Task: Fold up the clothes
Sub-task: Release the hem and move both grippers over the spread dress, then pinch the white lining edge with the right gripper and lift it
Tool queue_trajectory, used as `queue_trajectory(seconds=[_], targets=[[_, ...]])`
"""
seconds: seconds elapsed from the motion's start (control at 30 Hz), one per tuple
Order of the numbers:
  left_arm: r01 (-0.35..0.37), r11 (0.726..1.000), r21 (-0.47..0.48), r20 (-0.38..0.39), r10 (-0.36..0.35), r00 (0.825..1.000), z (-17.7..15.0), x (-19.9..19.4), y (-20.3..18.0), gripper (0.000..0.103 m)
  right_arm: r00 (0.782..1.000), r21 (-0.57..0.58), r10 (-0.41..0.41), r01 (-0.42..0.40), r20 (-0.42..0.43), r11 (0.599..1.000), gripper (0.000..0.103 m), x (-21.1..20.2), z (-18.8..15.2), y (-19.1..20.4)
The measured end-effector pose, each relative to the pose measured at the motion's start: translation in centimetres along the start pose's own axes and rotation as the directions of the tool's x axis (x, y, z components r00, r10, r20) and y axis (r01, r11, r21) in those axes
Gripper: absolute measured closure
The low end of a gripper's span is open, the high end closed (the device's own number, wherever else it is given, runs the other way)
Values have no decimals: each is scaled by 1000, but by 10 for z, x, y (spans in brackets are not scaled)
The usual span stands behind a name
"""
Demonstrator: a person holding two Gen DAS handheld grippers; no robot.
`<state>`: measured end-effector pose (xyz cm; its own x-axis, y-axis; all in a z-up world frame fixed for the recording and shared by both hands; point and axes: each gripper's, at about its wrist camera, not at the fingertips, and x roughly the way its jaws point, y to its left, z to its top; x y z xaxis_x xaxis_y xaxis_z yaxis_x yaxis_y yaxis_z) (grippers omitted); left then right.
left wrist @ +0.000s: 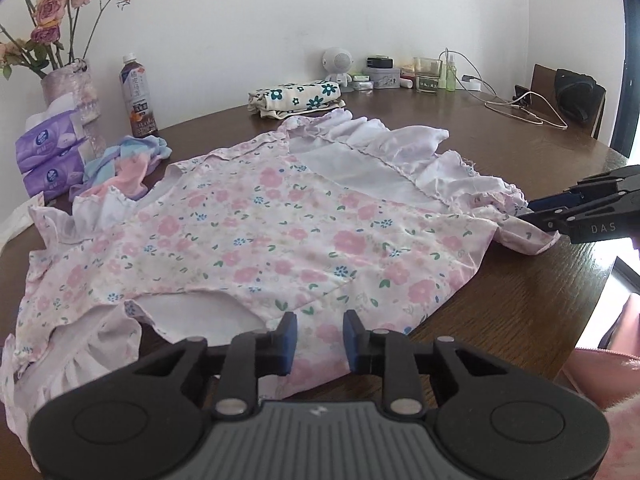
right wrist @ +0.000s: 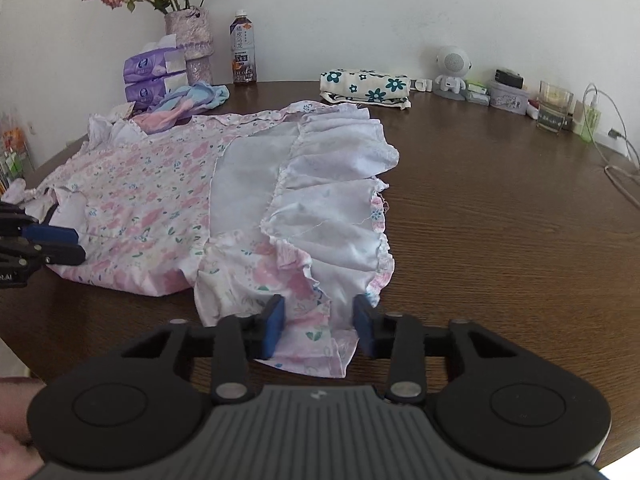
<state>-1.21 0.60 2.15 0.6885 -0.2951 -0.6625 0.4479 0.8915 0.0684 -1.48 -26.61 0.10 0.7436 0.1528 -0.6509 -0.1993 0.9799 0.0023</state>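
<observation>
A pink floral dress (left wrist: 256, 236) with white ruffles lies spread on the dark wooden table (left wrist: 520, 288). In the left wrist view my left gripper (left wrist: 321, 338) is open at the dress's near edge, beside the neck opening, with cloth lying between its blue pads. My right gripper (left wrist: 541, 214) shows side-on at the dress's ruffled right corner. The right wrist view shows the right gripper (right wrist: 320, 328) open, its pads on either side of the ruffled hem corner of the dress (right wrist: 168, 200). The left gripper (right wrist: 66, 245) sits at the dress's far left edge.
At the back stand a folded floral cloth (right wrist: 364, 86), a bottle (right wrist: 243, 50), a vase of roses (right wrist: 192, 40), tissue packs (right wrist: 148, 80) and a pastel garment (right wrist: 188, 104). A small white speaker (right wrist: 452, 68), a glass (right wrist: 554, 112) and cables (left wrist: 520, 108) line the far right. A pink sleeve (left wrist: 612, 380) is at the table edge.
</observation>
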Motion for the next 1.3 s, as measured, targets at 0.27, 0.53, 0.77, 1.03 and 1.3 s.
queue_trajectory(seconds=[0.27,0.53,0.77,1.03,1.3], targets=[[-8,1000,-15,22,8,1000,-8,-5,-2,79,999,-28,-51,51,-2,998,96,-7,-4,-5],[3,1000,-9,38,-2,999,2,-16,14,79,993,47,19,-25,120,999,69,-32,36,-29],[6,998,-66,79,-1,997,79,-34,62,64,992,-69,63,-56,110,996,56,0,117,-43],[-125,992,29,-72,127,989,165,45,112,55,998,-237,63,-56,20,970,45,112,198,-27],[-132,987,89,-223,148,963,179,178,157,56,979,-193,137,-165,-153,967,36,218,213,-25]])
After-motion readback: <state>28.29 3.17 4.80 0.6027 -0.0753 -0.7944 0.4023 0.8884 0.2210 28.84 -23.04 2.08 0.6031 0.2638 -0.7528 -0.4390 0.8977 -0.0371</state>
